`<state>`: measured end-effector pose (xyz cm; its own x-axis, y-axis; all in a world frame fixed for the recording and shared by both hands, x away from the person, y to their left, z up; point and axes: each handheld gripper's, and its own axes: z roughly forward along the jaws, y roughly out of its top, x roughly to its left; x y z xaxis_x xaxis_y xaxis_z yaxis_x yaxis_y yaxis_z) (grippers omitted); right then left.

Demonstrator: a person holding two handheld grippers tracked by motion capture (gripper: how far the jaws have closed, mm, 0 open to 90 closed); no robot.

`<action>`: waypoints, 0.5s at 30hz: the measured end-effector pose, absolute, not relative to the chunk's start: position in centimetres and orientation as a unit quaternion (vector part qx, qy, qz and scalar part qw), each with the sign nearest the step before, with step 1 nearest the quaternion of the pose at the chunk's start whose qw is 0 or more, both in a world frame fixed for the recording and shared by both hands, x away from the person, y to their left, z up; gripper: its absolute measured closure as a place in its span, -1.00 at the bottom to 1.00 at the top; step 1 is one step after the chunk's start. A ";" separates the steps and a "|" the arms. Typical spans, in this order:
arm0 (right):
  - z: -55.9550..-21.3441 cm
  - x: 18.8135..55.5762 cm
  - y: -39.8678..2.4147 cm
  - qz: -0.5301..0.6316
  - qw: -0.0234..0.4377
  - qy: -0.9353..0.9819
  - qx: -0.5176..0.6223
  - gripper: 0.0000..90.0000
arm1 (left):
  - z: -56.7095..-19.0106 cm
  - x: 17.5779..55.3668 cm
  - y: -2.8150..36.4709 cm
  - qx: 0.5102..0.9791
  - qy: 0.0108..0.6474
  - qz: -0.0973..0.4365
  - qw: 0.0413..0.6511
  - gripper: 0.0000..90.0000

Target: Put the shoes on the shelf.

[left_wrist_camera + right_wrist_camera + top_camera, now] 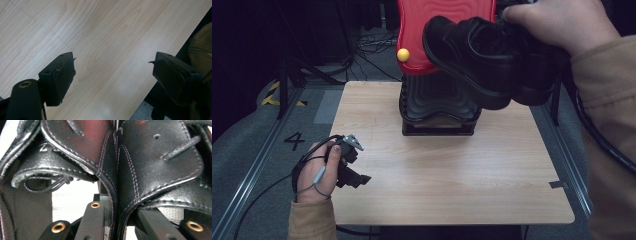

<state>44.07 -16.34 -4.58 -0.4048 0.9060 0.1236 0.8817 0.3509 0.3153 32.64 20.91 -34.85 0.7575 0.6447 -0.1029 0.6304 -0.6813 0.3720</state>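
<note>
A pair of black leather lace-up shoes (472,55) hangs in the air above the far side of the table, toes pointing left. A person's right hand (562,22) holds them up with my right gripper (117,220). Its jaws reach one into each shoe (150,157) and pinch the two touching inner walls together. My left gripper (362,162) rests near the left edge of the wooden table (452,170), held by the left hand. Its jaws (112,75) stand wide apart with only bare tabletop between them.
A black ribbed box (439,107) stands at the table's far middle, its red ribbed lid (417,30) raised upright behind the shoes, with a yellow knob (403,54) on the lid's left edge. Cables trail from both grippers. A brown sleeve (200,45) lies past the table edge.
</note>
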 end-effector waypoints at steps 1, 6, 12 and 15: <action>-4.4 44.7 -16.1 0.172 0.035 0.820 0.544 0.83 | -34.9 32.6 20.9 0.917 0.347 0.018 0.196 -0.59; -4.0 47.1 -15.5 0.191 0.030 0.814 0.547 0.83 | -34.9 32.7 21.2 0.916 0.345 0.015 0.203 -0.59; -3.6 49.4 -14.8 0.199 0.027 0.806 0.557 0.83 | -34.7 32.4 21.7 0.915 0.334 0.005 0.227 -0.64; -3.5 50.5 -14.2 0.192 0.038 0.804 0.562 0.83 | -35.0 32.6 22.1 0.913 0.347 0.010 0.215 -0.60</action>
